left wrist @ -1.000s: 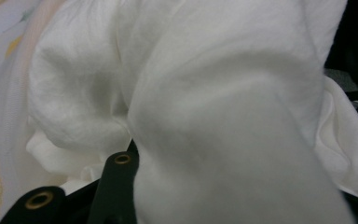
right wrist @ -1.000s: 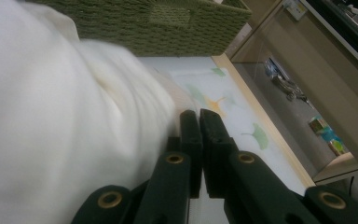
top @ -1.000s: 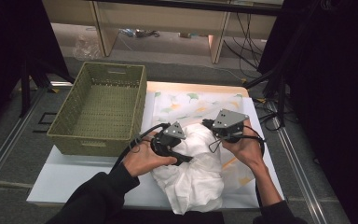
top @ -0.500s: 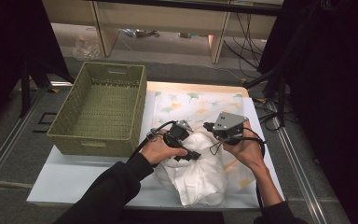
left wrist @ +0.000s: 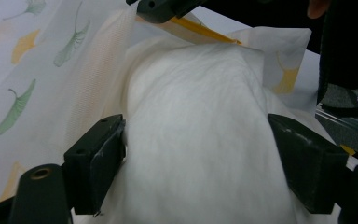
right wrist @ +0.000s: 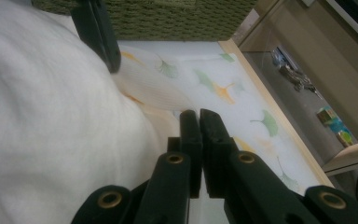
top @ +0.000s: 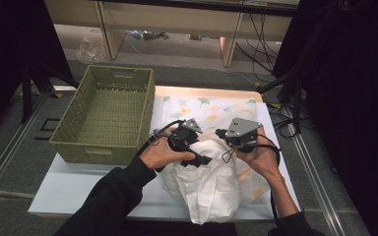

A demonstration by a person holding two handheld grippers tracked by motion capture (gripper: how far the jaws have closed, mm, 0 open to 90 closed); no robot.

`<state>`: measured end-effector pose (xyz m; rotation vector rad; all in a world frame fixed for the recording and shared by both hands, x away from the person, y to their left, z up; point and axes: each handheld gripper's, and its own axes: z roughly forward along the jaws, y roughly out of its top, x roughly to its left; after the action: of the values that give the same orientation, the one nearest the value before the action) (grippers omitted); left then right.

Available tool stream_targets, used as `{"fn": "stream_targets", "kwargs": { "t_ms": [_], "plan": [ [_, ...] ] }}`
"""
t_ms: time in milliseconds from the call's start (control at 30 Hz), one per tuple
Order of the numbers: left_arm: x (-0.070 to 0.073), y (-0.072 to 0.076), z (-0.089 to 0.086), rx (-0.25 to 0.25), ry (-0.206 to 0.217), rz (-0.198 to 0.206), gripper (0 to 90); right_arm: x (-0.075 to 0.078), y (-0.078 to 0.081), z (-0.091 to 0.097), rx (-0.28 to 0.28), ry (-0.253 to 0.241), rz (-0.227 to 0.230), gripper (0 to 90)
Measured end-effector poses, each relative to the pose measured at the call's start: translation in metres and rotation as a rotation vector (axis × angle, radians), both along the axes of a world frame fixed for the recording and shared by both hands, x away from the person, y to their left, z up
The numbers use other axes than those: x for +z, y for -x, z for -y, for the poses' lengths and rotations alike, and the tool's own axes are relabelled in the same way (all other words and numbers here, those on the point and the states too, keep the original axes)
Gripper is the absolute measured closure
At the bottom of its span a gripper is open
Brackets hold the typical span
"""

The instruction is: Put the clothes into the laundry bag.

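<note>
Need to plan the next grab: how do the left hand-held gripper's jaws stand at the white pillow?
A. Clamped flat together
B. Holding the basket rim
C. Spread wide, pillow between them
C: the left hand-held gripper has just opened, its jaws either side of the white pillow.

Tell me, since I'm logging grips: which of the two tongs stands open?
The left tongs: jaws spread, just opening, astride the white pillow. The right tongs stay shut on the pillowcase edge.

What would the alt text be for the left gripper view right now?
The left hand-held gripper has its two black jaws spread wide around a bulging white pillow, having just been opening. Behind the pillow lies a leaf-printed cloth, and at the top edge the right hand-held gripper pinches the cover's yellow-trimmed edge.
</note>
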<state>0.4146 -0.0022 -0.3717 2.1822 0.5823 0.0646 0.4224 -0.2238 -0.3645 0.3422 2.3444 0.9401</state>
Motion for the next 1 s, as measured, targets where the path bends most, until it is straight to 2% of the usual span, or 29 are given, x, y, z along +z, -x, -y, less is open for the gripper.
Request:
{"fn": "stream_targets", "kwargs": {
  "t_ms": [67, 167, 267, 367, 500, 667, 733, 800, 867, 900, 967, 1000],
  "plan": [
    [0.005, 0.005, -0.008, 0.002, 0.002, 0.041, 20.3, 0.000, 0.000, 0.001, 0.003, 0.001, 0.001, 89.4],
    [0.011, 0.013, -0.022, 0.010, 0.048, 0.043, 20.2, 0.000, -0.001, 0.001, 0.002, 0.000, 0.005, 89.4],
    [0.018, 0.019, -0.034, 0.033, 0.052, 0.080, 21.0, 0.000, -0.001, 0.000, -0.001, 0.000, 0.006, 89.4],
    [0.019, 0.026, -0.047, 0.060, 0.078, 0.064, 20.9, 0.001, 0.000, 0.000, 0.000, 0.001, 0.004, 89.4],
    [0.017, 0.036, -0.064, 0.057, 0.044, 0.089, 20.2, 0.000, -0.002, 0.000, 0.008, 0.002, 0.008, 89.4],
    [0.001, 0.046, -0.080, 0.076, 0.035, 0.056, 17.6, 0.000, -0.002, 0.000, 0.005, -0.001, 0.008, 89.4],
    [-0.009, 0.049, -0.083, 0.056, 0.002, 0.045, 17.1, 0.000, -0.002, 0.000, 0.007, 0.002, 0.011, 89.3],
    [-0.020, 0.051, -0.084, 0.049, 0.000, 0.026, 17.1, -0.001, -0.002, 0.002, 0.004, -0.001, 0.005, 89.4],
    [-0.028, 0.050, -0.080, 0.051, 0.019, -0.002, 17.0, -0.001, -0.002, 0.002, 0.005, -0.001, 0.009, 89.4],
    [-0.032, 0.049, -0.076, 0.032, 0.021, -0.010, 16.7, -0.001, -0.002, 0.002, 0.005, -0.003, 0.009, 89.4],
    [-0.039, 0.050, -0.066, -0.013, -0.002, -0.022, 18.9, -0.001, -0.001, 0.002, 0.005, -0.002, 0.013, 89.4],
    [-0.043, 0.050, -0.060, -0.008, 0.000, -0.018, 19.5, -0.001, -0.001, 0.002, 0.005, -0.005, 0.011, 89.4]
  ]
}}
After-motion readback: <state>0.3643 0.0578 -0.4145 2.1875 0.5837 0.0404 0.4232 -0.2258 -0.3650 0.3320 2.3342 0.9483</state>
